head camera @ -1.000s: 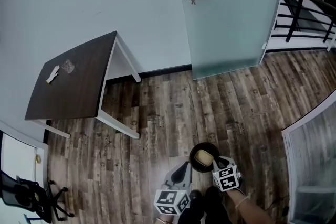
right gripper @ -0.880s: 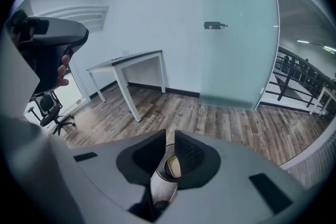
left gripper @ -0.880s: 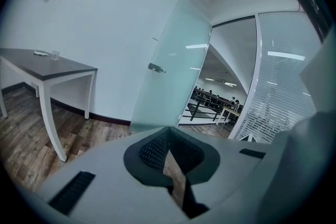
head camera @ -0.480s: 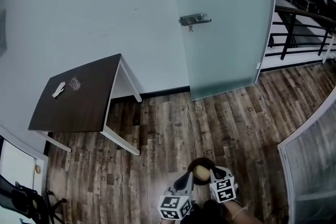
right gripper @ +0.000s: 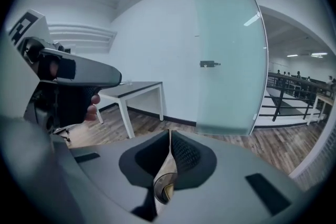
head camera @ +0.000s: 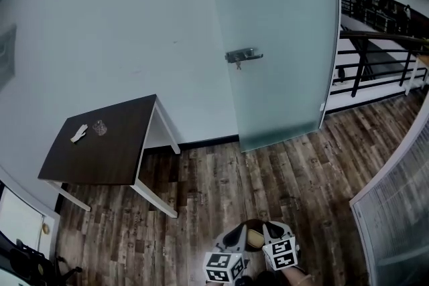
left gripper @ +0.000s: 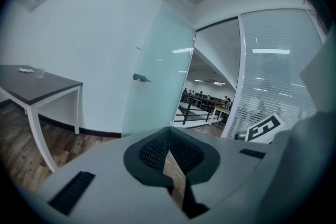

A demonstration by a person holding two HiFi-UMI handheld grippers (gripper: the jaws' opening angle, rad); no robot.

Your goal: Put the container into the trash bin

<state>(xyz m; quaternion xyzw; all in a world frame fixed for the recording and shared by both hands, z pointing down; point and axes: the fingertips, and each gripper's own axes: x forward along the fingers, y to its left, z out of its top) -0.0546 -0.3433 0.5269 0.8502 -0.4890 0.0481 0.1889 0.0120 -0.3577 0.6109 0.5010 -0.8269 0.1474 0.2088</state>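
1. Far left, a dark bench (head camera: 100, 151) stands against the pale wall. It carries only a small glass (head camera: 100, 127) and a white scrap (head camera: 79, 133), both well apart from the work at the bottom of the head view.

2. The left claw (head camera: 236, 235) hovers low in the head view, just left of the bin. In the left gripper view its jaws meet at the tips (left gripper: 169, 131) with nothing between them, and only wood floor shows through the slit below.

3. Between the two claws sits the round, dark trash bin (head camera: 249, 225) on the wood floor. The tan container (head camera: 255, 238) lies inside its rim, with neither claw on it. By this evidence the main job looks done.

4. The right claw (head camera: 270, 231) hangs just right of the bin. In the right gripper view its jaws are closing and are all but together (right gripper: 169, 134), gripping nothing. A pale, rounded shape shows through the slit beneath them, too small to name.

5. Further right, a frosted glass door (head camera: 275, 43) with a metal handle (head camera: 242, 55) stands shut. Beyond it runs a black railing (head camera: 375, 57).

6. What remains appears slight: draw both claws clear of the bin.
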